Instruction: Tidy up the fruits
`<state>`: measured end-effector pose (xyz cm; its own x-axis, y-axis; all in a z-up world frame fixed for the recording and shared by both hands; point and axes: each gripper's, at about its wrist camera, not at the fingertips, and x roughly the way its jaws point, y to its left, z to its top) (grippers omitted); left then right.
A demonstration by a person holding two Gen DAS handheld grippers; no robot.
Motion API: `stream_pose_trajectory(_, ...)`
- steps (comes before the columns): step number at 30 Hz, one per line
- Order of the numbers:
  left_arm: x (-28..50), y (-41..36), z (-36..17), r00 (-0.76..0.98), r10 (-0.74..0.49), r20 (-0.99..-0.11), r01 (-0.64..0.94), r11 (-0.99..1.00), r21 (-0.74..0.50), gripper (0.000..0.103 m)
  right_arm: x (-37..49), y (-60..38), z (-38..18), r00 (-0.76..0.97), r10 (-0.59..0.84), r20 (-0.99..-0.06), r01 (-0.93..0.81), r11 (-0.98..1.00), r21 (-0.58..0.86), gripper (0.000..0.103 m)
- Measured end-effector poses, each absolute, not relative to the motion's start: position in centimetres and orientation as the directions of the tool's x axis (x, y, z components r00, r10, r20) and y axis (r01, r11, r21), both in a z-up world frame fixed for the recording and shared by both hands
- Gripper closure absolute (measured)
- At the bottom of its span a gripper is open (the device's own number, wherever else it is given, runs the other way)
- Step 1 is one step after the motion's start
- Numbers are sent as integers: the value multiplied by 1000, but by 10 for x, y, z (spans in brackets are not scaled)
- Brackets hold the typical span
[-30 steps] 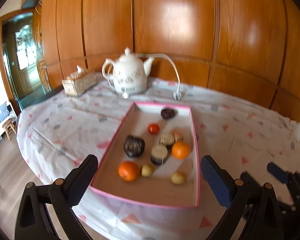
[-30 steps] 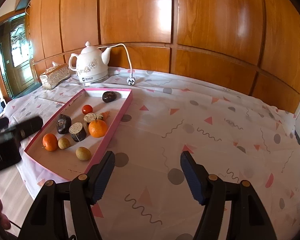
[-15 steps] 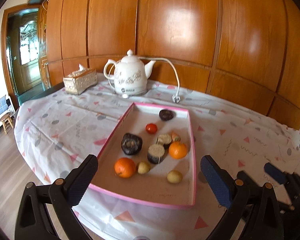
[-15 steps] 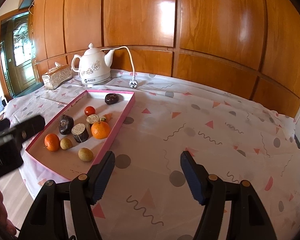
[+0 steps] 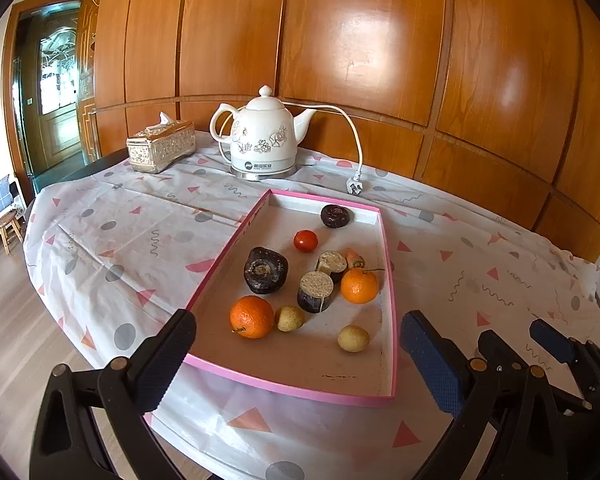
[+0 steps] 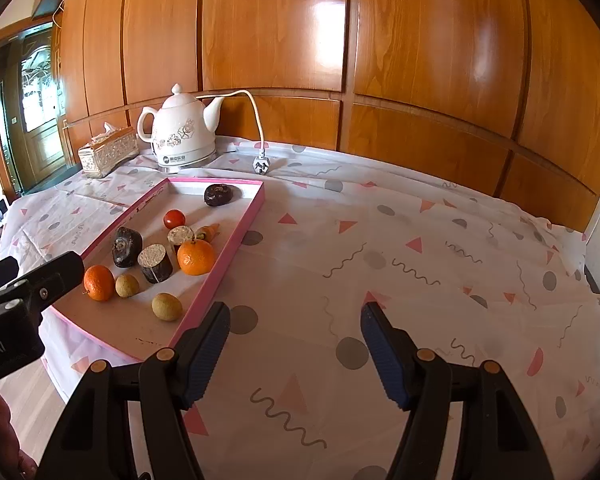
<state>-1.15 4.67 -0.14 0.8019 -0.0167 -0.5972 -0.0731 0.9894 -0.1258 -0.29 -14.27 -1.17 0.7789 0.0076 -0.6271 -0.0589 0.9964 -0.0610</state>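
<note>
A pink-rimmed tray lies on the table and holds two oranges, a tomato, two small yellow-green fruits, several dark pieces and a small carrot piece. My left gripper is open and empty, above the tray's near edge. My right gripper is open and empty, over the bare cloth to the right of the tray. The right gripper also shows at the right edge of the left wrist view.
A white kettle with its cord and plug stands behind the tray. A tissue box sits at the back left. The patterned tablecloth covers the table. Wood panelling is behind; the floor drops off at left.
Both grippers have moved a little nearer the table and steadied; the tray looks slightly closer and sharper. Jaws stay open.
</note>
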Motion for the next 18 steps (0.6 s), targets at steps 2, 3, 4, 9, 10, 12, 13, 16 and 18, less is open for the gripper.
stream_pose_trajectory(2,-11,47,-1,801,-22,-599,-71,989,-132,0,-2,-142,-13,777,9,-630,-60,996,-60,34)
stream_pose_trajectory(3,-11,48,-1,799,-24,-601,-71,988,-134,0,-2,-142,-13,776,9,-630,-61,996,-61,34)
stream_pose_trajectory(4,-11,48,-1,798,-25,-602,-72,988,-136,0,-2,-142,-13,775,10,-632,-63,996,-62,34)
stream_pose_trajectory(9,-10,48,-1,796,-27,-605,-74,987,-140,0,-2,-141,-13,775,11,-631,-64,996,-61,34)
stream_pose_trajectory(10,-9,48,-2,794,-28,-607,-74,987,-142,0,-2,-141,-14,775,11,-632,-64,996,-62,34)
stream_pose_trajectory(12,-9,48,-3,792,-28,-610,-75,987,-143,0,-2,-141,-14,774,12,-632,-65,996,-61,34)
stream_pose_trajectory(13,-9,48,-3,791,-29,-611,-75,987,-144,0,-1,-141,-14,774,11,-633,-65,996,-62,34)
stream_pose_trajectory(16,-9,49,-3,791,-30,-612,-77,986,-147,0,-1,-140,-14,772,11,-635,-68,996,-65,34)
stream_pose_trajectory(18,-8,50,-4,789,-29,-614,-80,986,-150,0,-1,-139,-14,773,12,-634,-69,995,-66,34)
